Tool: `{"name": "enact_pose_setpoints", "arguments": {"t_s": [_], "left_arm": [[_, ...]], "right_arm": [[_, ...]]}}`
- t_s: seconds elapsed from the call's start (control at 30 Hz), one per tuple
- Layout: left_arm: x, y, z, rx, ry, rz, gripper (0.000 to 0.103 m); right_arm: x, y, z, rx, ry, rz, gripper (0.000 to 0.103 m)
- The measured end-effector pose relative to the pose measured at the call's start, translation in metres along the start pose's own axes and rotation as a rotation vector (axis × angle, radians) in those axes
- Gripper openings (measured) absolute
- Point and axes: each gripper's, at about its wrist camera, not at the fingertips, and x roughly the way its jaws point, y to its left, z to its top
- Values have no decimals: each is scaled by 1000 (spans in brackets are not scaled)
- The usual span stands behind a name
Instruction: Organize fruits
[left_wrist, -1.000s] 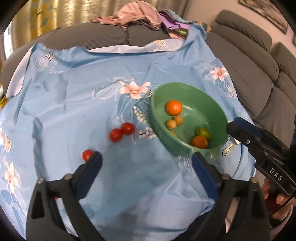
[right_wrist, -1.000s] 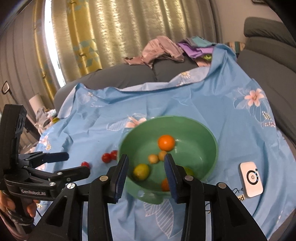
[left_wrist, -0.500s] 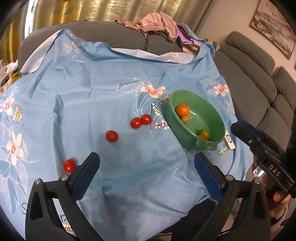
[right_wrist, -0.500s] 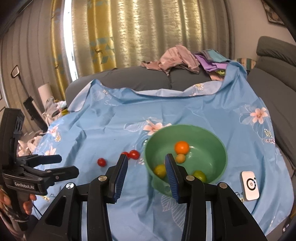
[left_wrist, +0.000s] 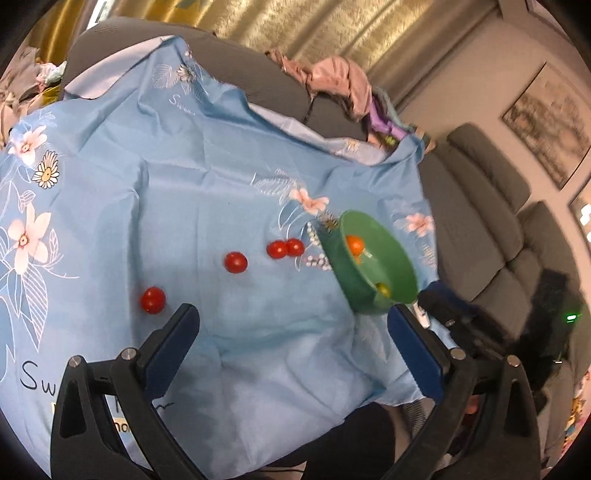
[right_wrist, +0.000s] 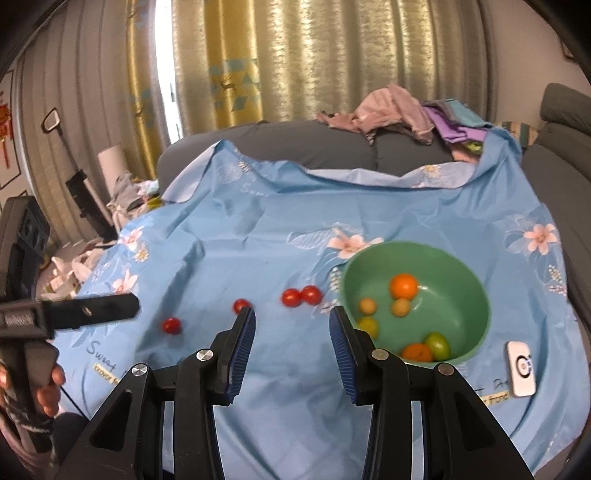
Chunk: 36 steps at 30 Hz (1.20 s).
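A green bowl (right_wrist: 476, 280) (left_wrist: 400, 266) on the blue flowered cloth holds an orange (right_wrist: 403, 286), small yellow-brown fruits (right_wrist: 400, 307) and a green one (right_wrist: 437, 345). Several red cherry tomatoes lie on the cloth left of it: a touching pair (right_wrist: 301, 296) (left_wrist: 285, 248), one alone (left_wrist: 235, 262) and one farther left (left_wrist: 152, 300). My left gripper (left_wrist: 291, 323) is open and empty, held above the near cloth. My right gripper (right_wrist: 291, 319) is open and empty, above the cloth just left of the bowl.
A white device (right_wrist: 521, 363) lies on the cloth right of the bowl. A pile of clothes (right_wrist: 399, 112) sits on the grey sofa back behind. The cloth's near edge (left_wrist: 332, 417) drops off close to both grippers. Clutter (right_wrist: 122, 192) lies at the far left.
Both grippers have pulled back and up from the bowl, so more cloth and all the tomatoes show. The right gripper's jaws have opened wider. The fruits have not moved.
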Motion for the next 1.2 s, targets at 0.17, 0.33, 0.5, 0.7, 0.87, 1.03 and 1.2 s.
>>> {"name": "enact_pose_setpoints", "arguments": {"t_s": [0.17,0.33,0.5,0.7,0.87,1.03,1.2], "left_arm": [[-35,10,-6,59,-178,-24,102],[-20,19,-11,139,-73,58,102],[10,33,-17,167,4,255,102],[29,42,-21,274,67,336,101],[36,39,-24,355,91,303,92],[52,40,-20,390,148,282,67],[75,48,-10,373,209,289,55]], "right_arm": [[6,7,-4,-1,16,32,42],[15,6,-6,15,37,52,42],[32,11,-12,11,83,84,42],[51,16,-19,-13,129,106,42],[69,19,-21,-14,163,135,42],[84,21,-22,-18,188,156,42],[96,19,-22,-13,205,173,42]]}}
